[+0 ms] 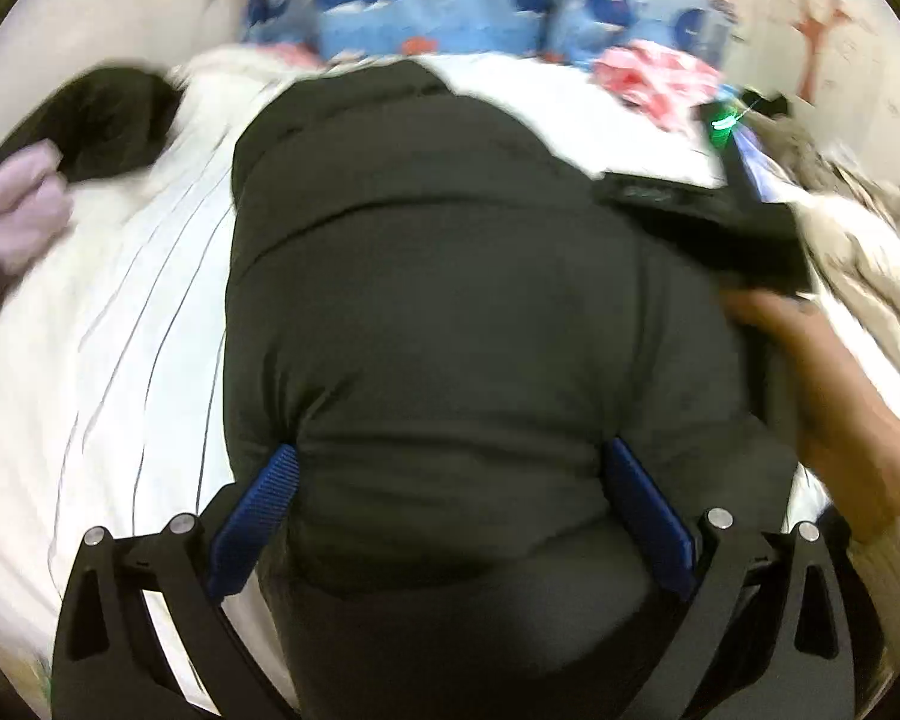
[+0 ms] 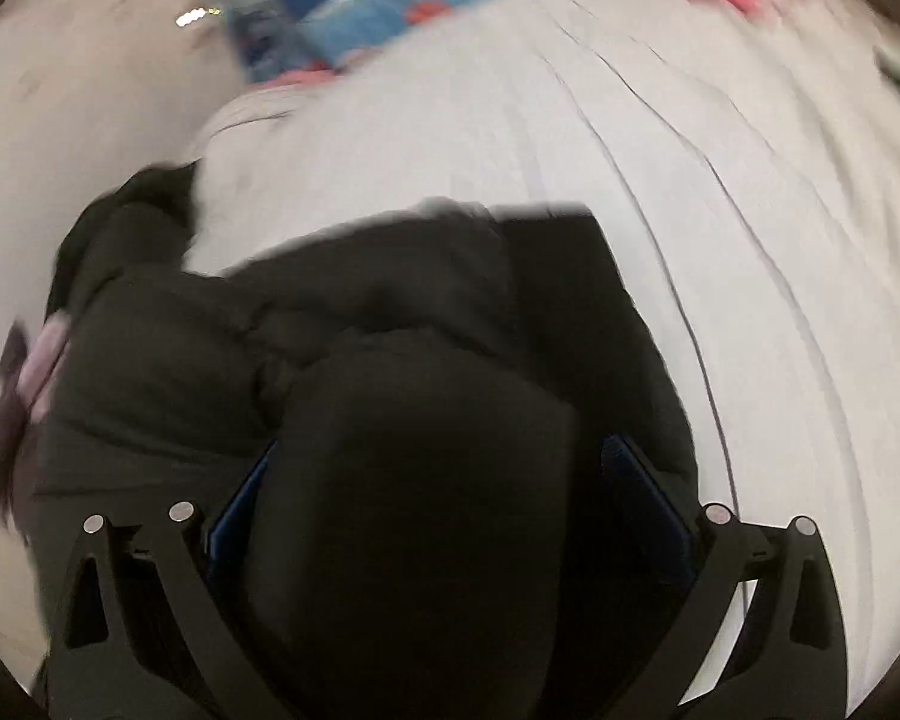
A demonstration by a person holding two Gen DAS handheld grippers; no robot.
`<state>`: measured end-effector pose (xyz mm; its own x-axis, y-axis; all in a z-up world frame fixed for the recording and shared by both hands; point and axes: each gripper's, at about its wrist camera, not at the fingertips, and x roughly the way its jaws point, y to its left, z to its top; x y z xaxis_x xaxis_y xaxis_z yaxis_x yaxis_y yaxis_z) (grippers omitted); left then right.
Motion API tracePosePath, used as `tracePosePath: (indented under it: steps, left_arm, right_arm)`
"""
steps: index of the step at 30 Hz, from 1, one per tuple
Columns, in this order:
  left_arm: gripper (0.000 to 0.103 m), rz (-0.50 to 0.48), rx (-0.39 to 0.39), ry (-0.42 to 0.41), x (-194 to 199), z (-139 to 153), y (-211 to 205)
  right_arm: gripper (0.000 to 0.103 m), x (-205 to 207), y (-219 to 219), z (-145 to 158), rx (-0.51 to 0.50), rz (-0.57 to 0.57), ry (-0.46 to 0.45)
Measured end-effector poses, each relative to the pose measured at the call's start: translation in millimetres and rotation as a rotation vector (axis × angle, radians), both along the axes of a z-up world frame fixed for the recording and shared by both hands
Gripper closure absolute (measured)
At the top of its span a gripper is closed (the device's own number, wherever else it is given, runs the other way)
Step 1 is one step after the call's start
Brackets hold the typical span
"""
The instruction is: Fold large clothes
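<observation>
Jacket (image 1: 450, 312) bunched, seemingly between jaws

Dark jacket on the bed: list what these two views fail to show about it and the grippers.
- Left wrist view: the dark jacket bulges between the left gripper fingers; grip unclear. Its near hem is cut off by the bottom edge.
- Right wrist view: jacket fills the right gripper; pads mostly buried, closure unclear.
- Both views: motion blur hides zipper, sleeves, seams.
- Lilac garment: cut by the left edge.
</observation>
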<state>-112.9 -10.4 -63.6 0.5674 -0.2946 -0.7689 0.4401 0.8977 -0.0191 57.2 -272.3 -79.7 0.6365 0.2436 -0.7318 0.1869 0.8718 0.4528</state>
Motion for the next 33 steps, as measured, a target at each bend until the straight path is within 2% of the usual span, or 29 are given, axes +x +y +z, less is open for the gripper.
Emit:
tracePosePath:
  steps: [2,6,8,9,11,13,16,18,21,23,25,26,27,28,29,33]
  left_arm:
    - [0.007,-0.025,0.025,0.019,-2.0,4.5,-0.8]
    - [0.007,-0.021,-0.136,0.067,-3.1,21.3,34.9]
    - [0.007,0.026,-0.183,0.111,2.9,15.0,52.7]
    - [0.007,0.028,-0.184,0.142,7.7,4.2,55.6]
    - [0.006,0.033,-0.174,0.164,10.9,-9.5,54.4]
    - [0.006,0.03,-0.167,0.171,10.4,-15.0,50.2]
    - [0.006,0.022,-0.129,0.154,3.9,-6.5,44.3]
    - [0.006,0.03,-0.121,0.141,-9.4,3.0,44.1]
    - [0.006,0.027,-0.12,0.127,-19.6,5.7,49.8]
    - [0.006,0.03,-0.123,0.145,-13.6,1.6,53.6]
    - [0.006,0.041,-0.14,0.167,-10.3,-3.6,57.4]
    - [0.006,0.038,-0.15,0.172,-10.0,-2.2,57.2]
    - [0.006,0.039,-0.153,0.172,-9.3,0.5,57.0]
    - [0.006,0.044,-0.164,0.167,-13.8,5.9,59.2]
    - [0.006,0.039,-0.175,0.163,-14.9,8.7,58.7]
    - [0.006,0.034,-0.146,0.136,-28.9,15.2,68.9]
  right_arm:
    - [0.006,1.2,-1.2,2.3,-0.028,0.016,0.01]
    - [0.006,-18.9,-2.4,26.3,-0.09,0.047,-0.001]
    - [0.006,-49.5,-1.9,45.3,-0.09,0.06,-0.079]
    - [0.006,-70.5,5.6,55.7,-0.097,0.081,-0.137]
    - [0.006,-95.4,23.2,57.5,-0.164,0.151,-0.16]
    - [0.006,-99.1,41.1,34.8,-0.263,0.206,-0.083]
    - [0.006,-86.5,31.1,12.0,-0.263,0.218,-0.022]
    - [0.006,-80.3,30.4,19.1,-0.256,0.19,0.006]
    - [0.006,-112.1,38.5,56.3,-0.273,0.213,-0.106]
    - [0.006,-143.0,48.1,70.2,-0.295,0.25,-0.189]
    - [0.006,-152.6,61.6,52.9,-0.379,0.289,-0.111]
    - [0.006,-146.6,65.3,29.6,-0.426,0.33,-0.028]
    - [0.006,-144.2,62.3,16.1,-0.407,0.345,0.002]
    - [0.006,-142.3,49.9,7.2,-0.326,0.321,0.035]
    - [0.006,-141.7,42.2,7.9,-0.286,0.299,0.05]
    - [0.006,-161.4,31.2,31.2,-0.225,0.289,-0.032]
